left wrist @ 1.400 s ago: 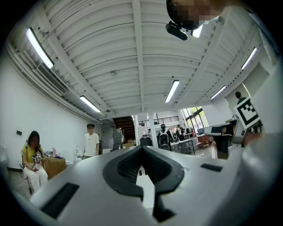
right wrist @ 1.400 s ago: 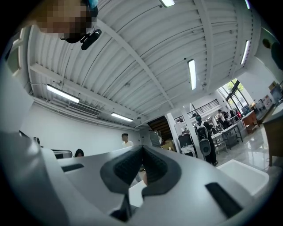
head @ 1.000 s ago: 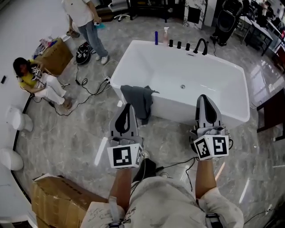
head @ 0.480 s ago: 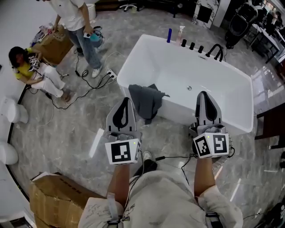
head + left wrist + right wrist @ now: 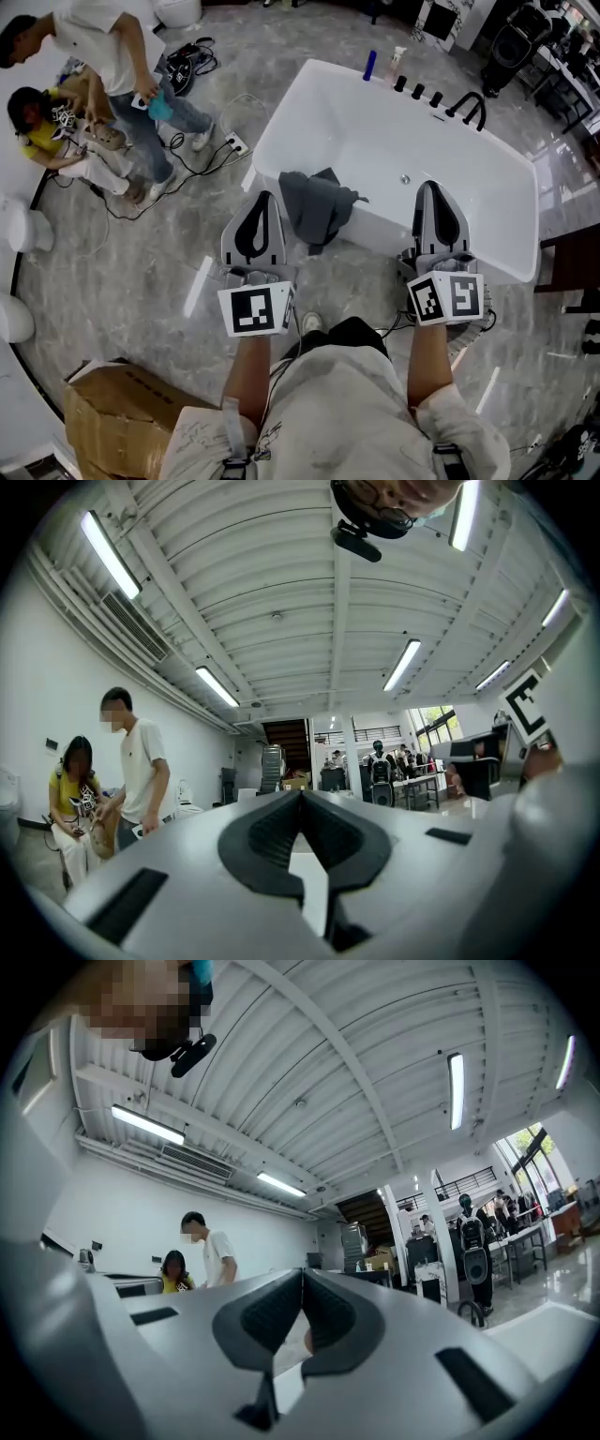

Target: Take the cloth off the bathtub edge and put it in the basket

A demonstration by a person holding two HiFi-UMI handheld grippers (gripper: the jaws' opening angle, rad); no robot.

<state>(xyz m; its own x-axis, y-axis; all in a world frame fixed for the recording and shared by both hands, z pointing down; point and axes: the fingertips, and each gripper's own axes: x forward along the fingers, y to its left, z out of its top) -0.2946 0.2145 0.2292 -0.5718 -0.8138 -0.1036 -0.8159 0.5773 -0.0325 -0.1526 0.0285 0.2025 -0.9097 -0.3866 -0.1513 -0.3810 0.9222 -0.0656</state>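
Grey cloth (image 5: 317, 208) on bathtub (image 5: 380, 220) edge has come closer, 12 o'clock; your left gripper (image 5: 263, 200), right gripper (image 5: 430, 189) both clenched empty.

A cardboard box (image 5: 122, 417) sat on the grey floor (image 5: 141, 272); a standing person (image 5: 112, 66) leaned over a seated person (image 5: 42, 131), black cables (image 5: 208, 161) trailing nearby.

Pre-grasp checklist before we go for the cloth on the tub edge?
1. Cloth on edge: ok. Grey cloth hangs over the bathtub rim.
2. Left gripper open for the grasp: not ok. Jaws together, empty.
3. Right gripper open: not ok. Jaws together, empty.
4. Basket located: cannot tell. It shows in no view.
5. Bystander clear: ok. The person in white shirt is off to the left, apart from the tub.
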